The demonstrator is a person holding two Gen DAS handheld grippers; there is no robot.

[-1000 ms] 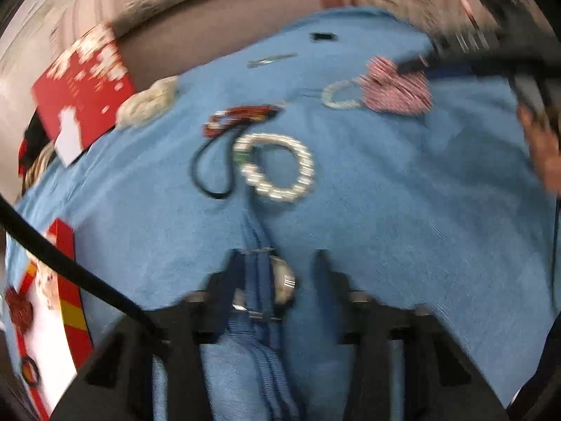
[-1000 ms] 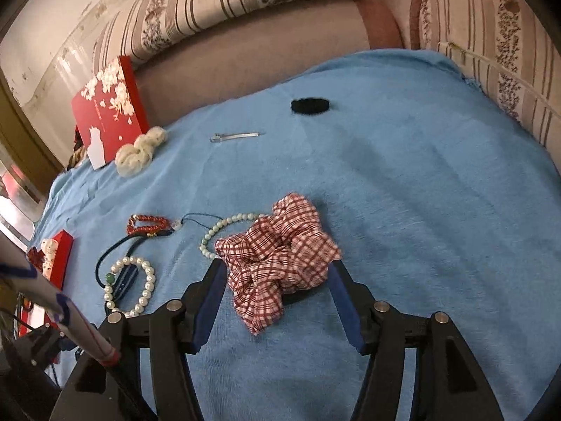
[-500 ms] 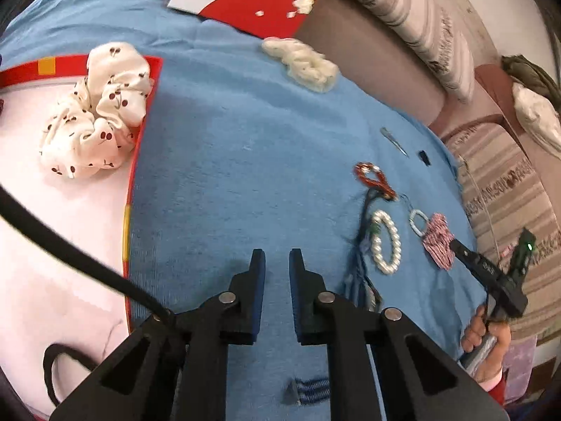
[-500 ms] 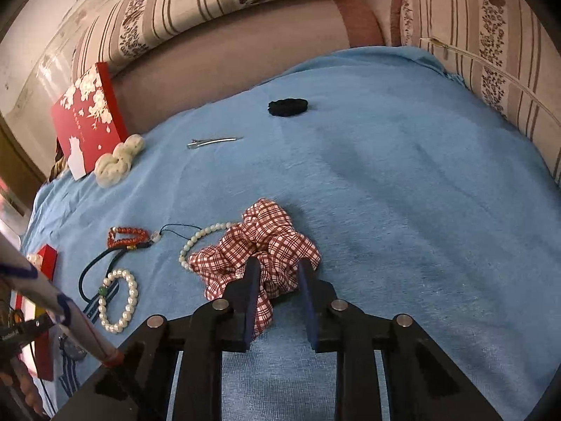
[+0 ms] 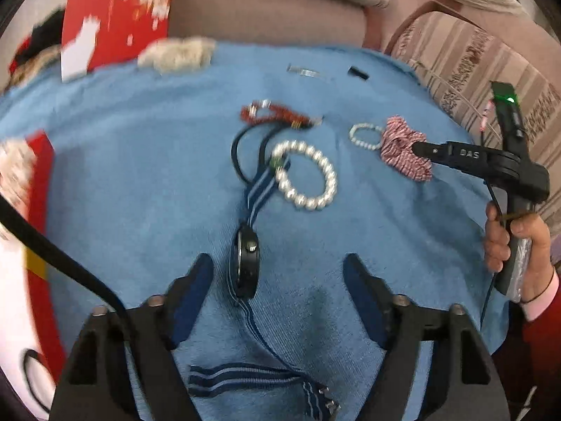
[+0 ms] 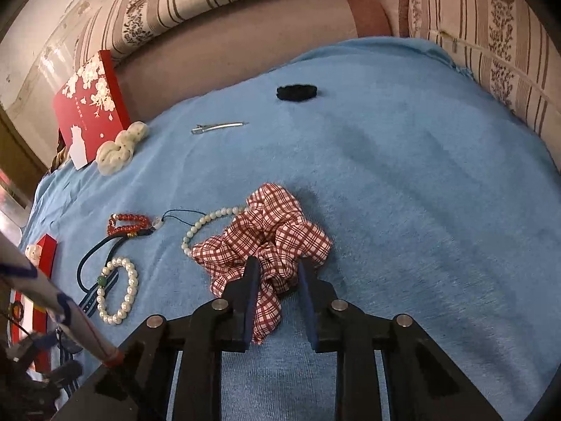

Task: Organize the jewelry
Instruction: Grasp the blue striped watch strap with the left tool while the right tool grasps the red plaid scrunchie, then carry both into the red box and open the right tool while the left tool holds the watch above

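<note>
Right gripper (image 6: 277, 273), angled down, pinches the red-checked fabric scrunchie (image 6: 270, 235); left gripper (image 5: 278, 273) is opening over the black watch (image 5: 247, 263).

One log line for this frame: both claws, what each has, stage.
left claw: opening, over watch, not gripping | right claw: shut on plaid scrunchie | stage: scrunchie on blue cloth, not lifted

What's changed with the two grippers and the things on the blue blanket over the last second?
The right gripper closed on the red checked scrunchie, which bunched up but stayed in place. The left gripper swung away and back; its jaws are opening, nothing pressed between them, and the watch lies on the blanket in front of them. The pearl bracelet, red bead bracelet, hair clip and red box are unchanged.
</note>
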